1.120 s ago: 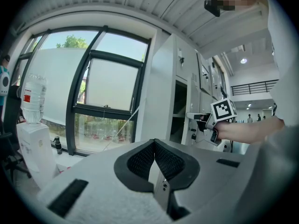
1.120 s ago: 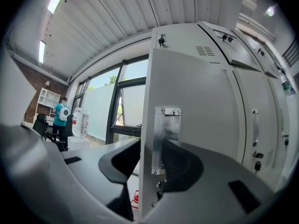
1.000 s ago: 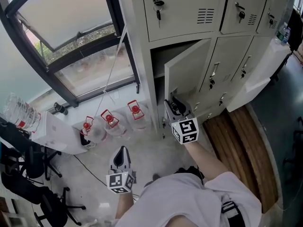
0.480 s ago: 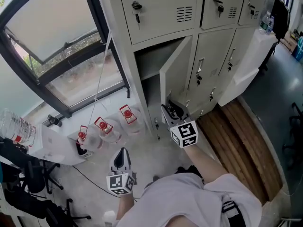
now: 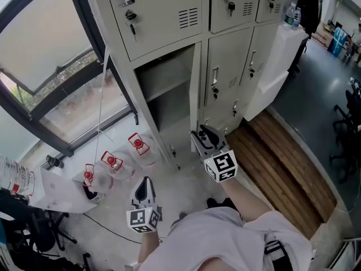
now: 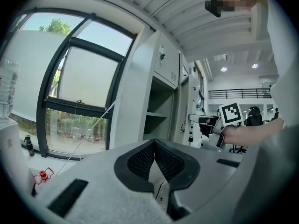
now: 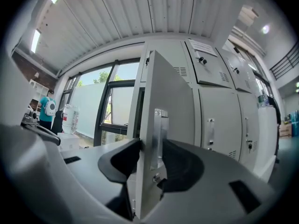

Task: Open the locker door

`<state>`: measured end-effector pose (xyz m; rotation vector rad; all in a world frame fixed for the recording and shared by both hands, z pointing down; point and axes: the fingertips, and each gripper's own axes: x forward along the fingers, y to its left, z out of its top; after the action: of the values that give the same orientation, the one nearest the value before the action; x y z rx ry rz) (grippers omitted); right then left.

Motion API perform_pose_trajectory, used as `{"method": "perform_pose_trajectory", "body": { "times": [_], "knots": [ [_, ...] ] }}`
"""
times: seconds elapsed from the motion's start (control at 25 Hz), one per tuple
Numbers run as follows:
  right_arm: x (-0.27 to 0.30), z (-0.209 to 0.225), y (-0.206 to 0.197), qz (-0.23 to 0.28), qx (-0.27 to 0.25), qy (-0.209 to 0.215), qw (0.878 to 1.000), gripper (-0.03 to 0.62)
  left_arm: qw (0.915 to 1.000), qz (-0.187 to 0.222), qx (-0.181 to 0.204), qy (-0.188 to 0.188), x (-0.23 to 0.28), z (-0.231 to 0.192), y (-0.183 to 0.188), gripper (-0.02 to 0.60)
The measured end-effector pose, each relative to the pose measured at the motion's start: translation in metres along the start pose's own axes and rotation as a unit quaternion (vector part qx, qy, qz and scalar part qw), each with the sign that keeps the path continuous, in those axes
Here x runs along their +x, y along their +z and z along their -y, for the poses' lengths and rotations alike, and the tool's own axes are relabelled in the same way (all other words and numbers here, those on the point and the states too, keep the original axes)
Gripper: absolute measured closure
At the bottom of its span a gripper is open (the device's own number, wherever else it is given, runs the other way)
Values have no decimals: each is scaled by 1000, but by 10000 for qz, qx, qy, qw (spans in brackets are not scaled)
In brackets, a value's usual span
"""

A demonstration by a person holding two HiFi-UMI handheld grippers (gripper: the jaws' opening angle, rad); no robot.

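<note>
The grey locker door (image 5: 197, 89) stands swung out, edge-on in the head view, and its compartment (image 5: 163, 95) with one shelf is exposed. My right gripper (image 5: 202, 137) is level at the door's free edge. In the right gripper view the door edge (image 7: 148, 139) and its metal handle (image 7: 159, 125) sit between the jaws of the right gripper (image 7: 152, 158). These jaws have just been opening, and I take the pads as no longer pressing. The left gripper (image 5: 145, 185) hangs lower left over the floor. Its pads (image 6: 142, 157) meet at the tip of the left gripper (image 6: 154, 143), with nothing in them.
Three water jugs with red caps (image 5: 111, 162) stand on the floor under the window (image 5: 56, 66). A white panel (image 5: 271, 72) leans on the lockers at the right, above a wooden platform (image 5: 282, 162). Office chairs (image 5: 350, 117) stand at the far right, and dark chairs (image 5: 34, 230) at the lower left.
The door has swung from half open to fully out, edge-on to the head view. My right gripper went with it, toward me and to the right. The left gripper barely shifted.
</note>
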<state>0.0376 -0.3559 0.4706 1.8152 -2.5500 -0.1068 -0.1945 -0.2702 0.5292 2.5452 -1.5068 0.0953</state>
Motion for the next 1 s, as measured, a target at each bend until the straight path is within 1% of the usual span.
{"method": "perform_pose_trajectory", "body": {
  "times": [0.2,0.4,0.6,0.72,0.76,0.8,0.84,1.0],
  "knots": [
    [-24,22,-1,-15,-21,-346,9994,453,9995,-28,31,-305,12,18,-1,580],
    [-46,47,-3,-27,-14,-717,9974,454,9986,-36,68,-531,24,34,0,578],
    [-67,79,-6,-53,-23,-1200,9928,475,9970,-30,124,-758,36,53,3,578],
    [-83,103,-11,-112,89,-1623,9866,501,9962,-43,143,-860,41,62,3,578],
    [-88,110,-12,-100,143,-1764,9842,517,9960,-54,147,-882,43,64,2,578],
    [-94,117,-12,-69,196,-1876,9820,549,9958,-64,148,-900,44,66,2,578],
    [-99,122,-12,-37,244,-1941,9807,567,9957,-66,149,-915,46,67,2,578],
    [-105,129,-13,-32,318,-1907,9811,576,9953,-46,166,-952,51,73,4,578]
  ]
}}
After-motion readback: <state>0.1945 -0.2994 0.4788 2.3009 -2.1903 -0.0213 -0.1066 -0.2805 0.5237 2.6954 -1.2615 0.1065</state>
